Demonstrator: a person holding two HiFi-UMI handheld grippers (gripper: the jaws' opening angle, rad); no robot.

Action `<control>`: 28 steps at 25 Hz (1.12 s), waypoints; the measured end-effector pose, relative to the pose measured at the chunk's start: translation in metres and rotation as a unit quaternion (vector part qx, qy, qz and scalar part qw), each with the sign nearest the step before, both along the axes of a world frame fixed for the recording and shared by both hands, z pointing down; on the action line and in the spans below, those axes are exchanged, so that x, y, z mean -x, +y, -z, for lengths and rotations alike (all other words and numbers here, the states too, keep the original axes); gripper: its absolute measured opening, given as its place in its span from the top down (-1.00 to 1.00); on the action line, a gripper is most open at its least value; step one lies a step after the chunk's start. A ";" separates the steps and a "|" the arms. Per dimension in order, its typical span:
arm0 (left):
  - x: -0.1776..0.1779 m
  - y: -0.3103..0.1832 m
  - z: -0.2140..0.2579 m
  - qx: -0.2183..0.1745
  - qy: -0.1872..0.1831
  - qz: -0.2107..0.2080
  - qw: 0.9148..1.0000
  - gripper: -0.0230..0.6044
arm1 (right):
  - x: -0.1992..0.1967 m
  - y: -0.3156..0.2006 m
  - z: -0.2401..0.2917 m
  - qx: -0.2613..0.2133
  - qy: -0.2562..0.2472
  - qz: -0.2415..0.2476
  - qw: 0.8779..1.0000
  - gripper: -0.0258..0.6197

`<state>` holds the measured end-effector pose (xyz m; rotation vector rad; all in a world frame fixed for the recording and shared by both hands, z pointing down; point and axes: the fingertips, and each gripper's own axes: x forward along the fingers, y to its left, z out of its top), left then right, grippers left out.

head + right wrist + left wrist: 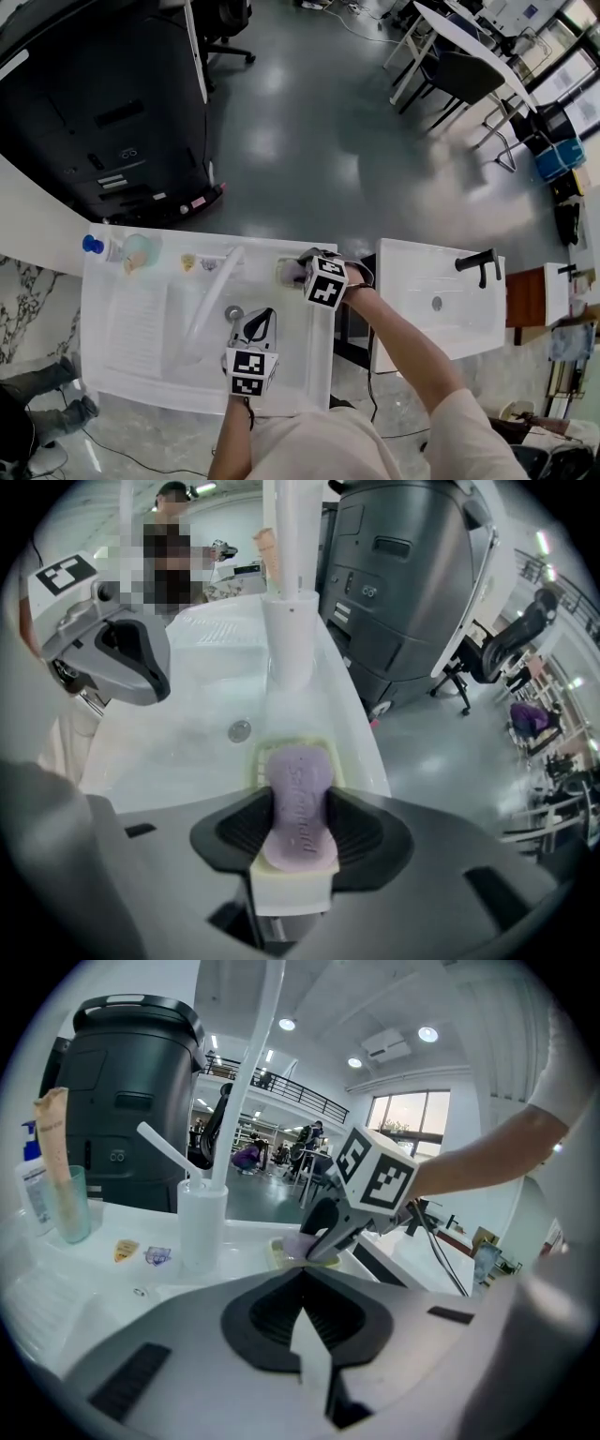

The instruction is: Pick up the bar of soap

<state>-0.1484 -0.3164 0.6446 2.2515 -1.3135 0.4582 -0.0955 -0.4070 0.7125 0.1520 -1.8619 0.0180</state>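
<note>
Grasp step: my R tool pinches the bar of soap at its waist, over its dish beside the sink; L tool pressed together, idle; next, I reckon, a straight lift w/o dragging the dish.

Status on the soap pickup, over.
Right gripper shut on soap bar, at its dish. Left gripper shut, empty. Nothing blocking the lift.
</note>
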 end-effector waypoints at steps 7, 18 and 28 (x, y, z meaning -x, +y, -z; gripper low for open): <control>-0.002 -0.003 -0.001 -0.006 0.001 -0.004 1.000 0.91 | 0.003 -0.002 0.013 0.022 -0.057 -0.063 0.996 0.35; 0.006 0.005 0.010 -0.011 -0.004 0.013 1.000 0.91 | 0.016 0.003 0.047 0.047 -0.174 -0.143 0.973 0.35; 0.010 0.017 0.027 -0.030 -0.019 0.046 0.998 0.91 | 0.022 0.035 0.088 0.026 -0.236 -0.133 0.962 0.35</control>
